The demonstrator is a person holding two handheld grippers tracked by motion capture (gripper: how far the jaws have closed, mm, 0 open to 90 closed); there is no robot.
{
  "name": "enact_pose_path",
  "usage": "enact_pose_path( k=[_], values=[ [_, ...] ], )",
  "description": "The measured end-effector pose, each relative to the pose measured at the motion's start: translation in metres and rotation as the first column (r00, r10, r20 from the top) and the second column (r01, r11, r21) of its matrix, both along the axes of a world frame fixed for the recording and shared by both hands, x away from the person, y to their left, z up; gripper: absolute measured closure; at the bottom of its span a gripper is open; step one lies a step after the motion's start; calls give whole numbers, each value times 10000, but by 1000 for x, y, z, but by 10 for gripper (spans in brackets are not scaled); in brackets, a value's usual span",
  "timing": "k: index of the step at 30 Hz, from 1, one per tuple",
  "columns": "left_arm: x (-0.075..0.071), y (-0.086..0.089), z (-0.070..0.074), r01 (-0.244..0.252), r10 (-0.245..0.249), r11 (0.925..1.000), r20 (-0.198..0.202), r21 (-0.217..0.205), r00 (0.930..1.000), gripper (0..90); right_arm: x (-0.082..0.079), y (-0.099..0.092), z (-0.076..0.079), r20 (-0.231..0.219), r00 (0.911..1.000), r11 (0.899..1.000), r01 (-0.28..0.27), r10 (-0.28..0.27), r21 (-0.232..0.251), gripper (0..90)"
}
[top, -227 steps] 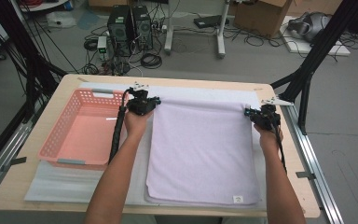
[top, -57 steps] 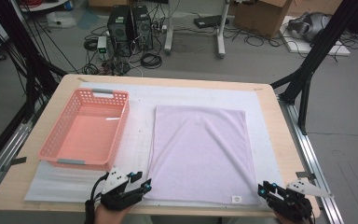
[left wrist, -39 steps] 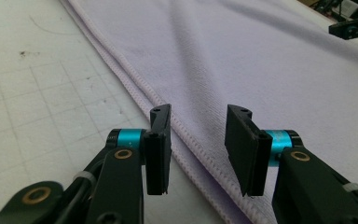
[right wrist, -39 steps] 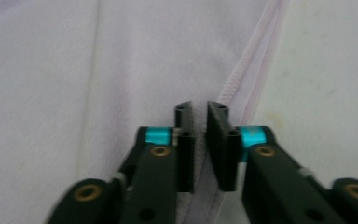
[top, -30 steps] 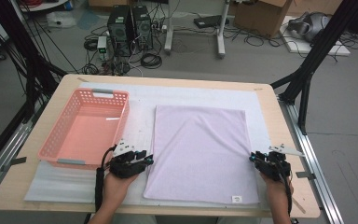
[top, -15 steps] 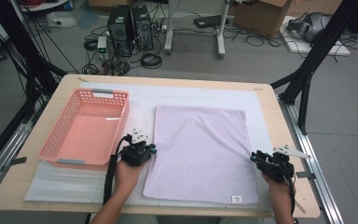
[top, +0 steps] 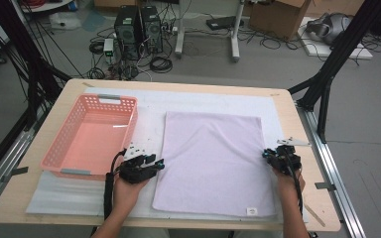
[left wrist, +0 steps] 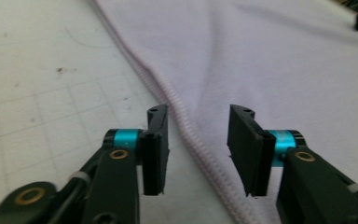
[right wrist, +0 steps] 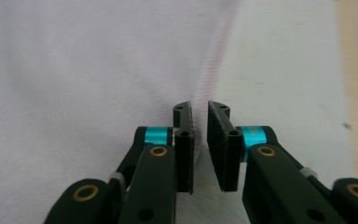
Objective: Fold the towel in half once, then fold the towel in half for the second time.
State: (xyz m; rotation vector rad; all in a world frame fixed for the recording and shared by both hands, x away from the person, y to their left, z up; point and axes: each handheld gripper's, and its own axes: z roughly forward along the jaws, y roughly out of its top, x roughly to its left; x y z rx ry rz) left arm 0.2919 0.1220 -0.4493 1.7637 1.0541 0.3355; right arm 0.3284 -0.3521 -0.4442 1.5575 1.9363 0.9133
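Note:
A lilac towel (top: 213,163) lies flat on the white mat (top: 149,106). My left gripper (top: 158,163) sits at its left hem, about midway along. In the left gripper view the left gripper (left wrist: 199,112) is open, having just opened. It straddles the stitched edge of the towel (left wrist: 261,60) without pressing on it. My right gripper (top: 268,154) is at the towel's right hem. Seen in its own view, the right gripper (right wrist: 199,107) has just closed to a narrow slit, and the hem of the towel (right wrist: 74,60) runs into it.
A pink plastic basket (top: 54,144) stands on the left part of the mat, just beyond my left hand. Bare wooden table (top: 290,129) borders the mat on the right. Computers, cables and boxes lie on the floor past the table's far edge.
Both hands left the towel's far corners, drew back to the near edge, then came up to its side edges. In the last half second the right gripper shifted in onto the right hem.

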Motion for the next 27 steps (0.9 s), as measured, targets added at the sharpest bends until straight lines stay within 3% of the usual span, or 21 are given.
enact_pose_path(
  k=[1,4,6,9,13,17,19,22,27],
  values=[
    [-1,1,0,130,-128,9998,106,-175,9999,525,-3,-3,1,22,9994,9994,331,-331,-62,834],
    [-2,1,1,617,-599,9961,309,-626,9977,456,-13,-12,5,262,9994,9988,225,-236,425,779],
    [-2,2,2,843,-802,9920,463,-944,9957,421,-24,-17,9,511,9984,9947,-308,258,985,728],
    [-4,1,6,1106,-1028,9874,726,-1129,9920,380,-44,-18,10,786,9928,9892,-986,904,1082,639],
    [-8,-2,11,1263,-1140,9860,1126,-1090,9871,356,-66,-19,9,1340,9828,9788,-1458,1268,1437,451],
    [-9,-1,13,1198,-1075,9881,1233,-969,9865,342,-70,-15,17,1657,9711,9668,-1986,1720,1606,312],
    [-8,0,13,1139,-1010,9882,1231,-1028,9872,312,-69,-10,19,1769,9667,9668,-2112,1848,1438,245],
    [-9,4,14,1031,-886,9875,1206,-1192,9887,281,-69,-5,18,1715,9616,9646,-2361,2144,1175,245],
    [-8,8,17,900,-743,9887,1296,-1200,9888,274,-67,-6,17,1802,9598,9630,-2392,2151,1242,236]
  ],
)
